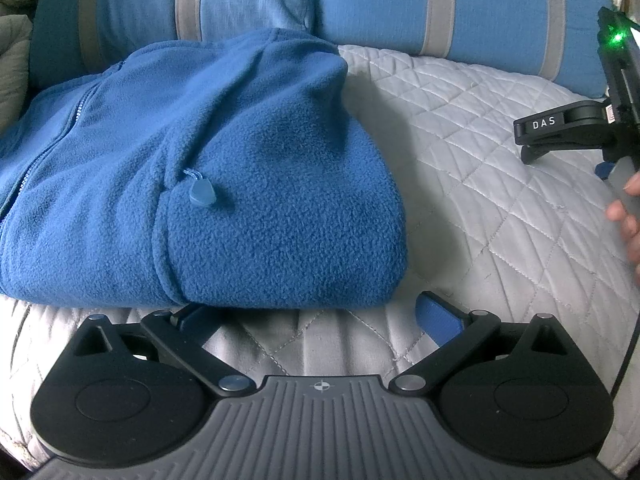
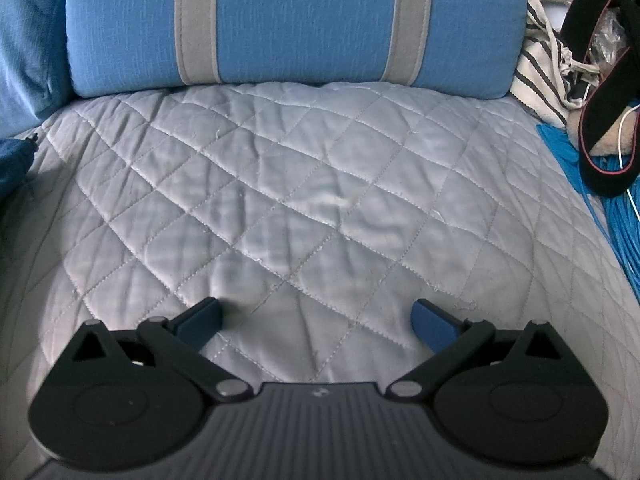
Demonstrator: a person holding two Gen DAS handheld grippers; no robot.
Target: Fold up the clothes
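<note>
On quilted grey bedspread [image 1: 460,184], lying folded into a plump rectangle: fuzzy blue fleece jacket [image 1: 224,184]. Hovering nearby, left gripper [image 1: 316,316] and right gripper [image 2: 316,316], fingers spread wide, gripping nothing.

Blue fleece jacket [image 1: 224,184], folded into a thick rectangular bundle, lies flat on the grey quilted bedspread [image 1: 480,184]. Front zip [image 1: 52,148] runs along its left part, closed. Small blue zip pull [image 1: 202,192] sticks out mid-top at a pocket seam. Far edge touches striped blue pillows [image 1: 400,8]. Right and near edges rounded w/ folds.
</note>
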